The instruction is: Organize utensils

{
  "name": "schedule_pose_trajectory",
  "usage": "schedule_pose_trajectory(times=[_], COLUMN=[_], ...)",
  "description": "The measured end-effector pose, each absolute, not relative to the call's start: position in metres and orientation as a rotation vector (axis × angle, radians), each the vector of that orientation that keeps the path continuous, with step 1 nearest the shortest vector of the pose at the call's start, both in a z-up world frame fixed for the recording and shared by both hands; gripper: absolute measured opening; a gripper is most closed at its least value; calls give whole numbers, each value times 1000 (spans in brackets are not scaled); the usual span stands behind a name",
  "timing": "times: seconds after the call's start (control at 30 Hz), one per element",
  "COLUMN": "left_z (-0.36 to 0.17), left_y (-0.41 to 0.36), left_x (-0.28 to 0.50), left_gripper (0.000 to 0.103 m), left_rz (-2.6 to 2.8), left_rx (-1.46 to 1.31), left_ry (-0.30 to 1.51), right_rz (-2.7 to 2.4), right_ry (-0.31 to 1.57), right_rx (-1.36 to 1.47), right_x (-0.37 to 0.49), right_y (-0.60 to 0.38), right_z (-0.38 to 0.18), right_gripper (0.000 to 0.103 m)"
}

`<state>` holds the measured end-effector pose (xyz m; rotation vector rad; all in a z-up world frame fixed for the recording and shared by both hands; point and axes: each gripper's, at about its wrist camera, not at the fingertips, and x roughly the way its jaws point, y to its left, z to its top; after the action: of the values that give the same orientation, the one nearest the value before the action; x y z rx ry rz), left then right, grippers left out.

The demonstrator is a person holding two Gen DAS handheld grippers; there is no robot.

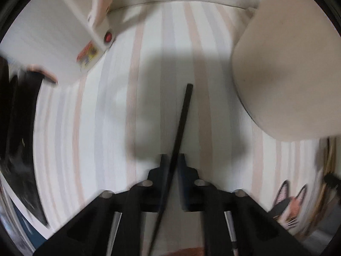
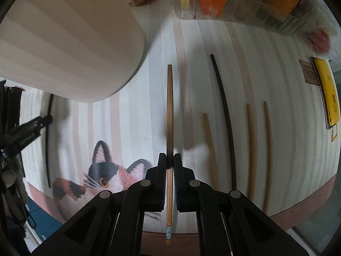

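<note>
**Inspector:** Start with the biggest items.

**Assistant:** A striped cloth [image 2: 136, 128] in pale pink, grey and white covers the table, with a calico cat motif [image 2: 102, 175] at its near left edge. A large cream container [image 2: 70, 42] stands at the far left of the right wrist view; the left wrist view has it at the right. A clear plastic organiser [image 2: 240, 10] holding orange and yellow packets sits along the far edge, and a yellow flat object [image 2: 327, 93] lies at the far right.

**Inspector:** The tools?

**Assistant:** The right gripper [image 2: 169, 162] is clamped on a brown bamboo chopstick [image 2: 169, 111], which runs straight between the pads, its far end out over the cloth. The left gripper [image 1: 172, 162] is clamped on a black chopstick [image 1: 181, 125], held at a slant, its tip leaning right.

**Inspector:** Remaining utensils?

**Assistant:** To the right of the held bamboo chopstick, four lie on the cloth roughly parallel and apart: a short bamboo chopstick [image 2: 210, 145], a long dark chopstick [image 2: 226, 111], then two more bamboo chopsticks [image 2: 251, 149] [image 2: 268, 153]. Whether the held sticks touch the cloth, I cannot tell.
</note>
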<state>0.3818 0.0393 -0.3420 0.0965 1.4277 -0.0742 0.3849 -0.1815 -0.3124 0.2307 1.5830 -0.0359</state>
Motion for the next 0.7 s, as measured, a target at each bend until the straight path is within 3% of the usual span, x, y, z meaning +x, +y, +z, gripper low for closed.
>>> schedule_pose_trajectory(times=[0.27, 0.43, 0.7], left_z=[-344, -342, -339], left_y=[69, 58, 34], left_x=[300, 300, 311], left_gripper=[4, 9, 8], left_rz=[55, 29, 29], left_rx=[-272, -171, 0], left_ry=[1517, 1522, 1467], right_rz=[-31, -1, 23], right_ry=[1581, 1593, 1667], right_rx=[197, 212, 198], right_x=[379, 382, 398], right_y=[-171, -167, -160], right_z=[-313, -324, -346], right_gripper=[7, 7, 10])
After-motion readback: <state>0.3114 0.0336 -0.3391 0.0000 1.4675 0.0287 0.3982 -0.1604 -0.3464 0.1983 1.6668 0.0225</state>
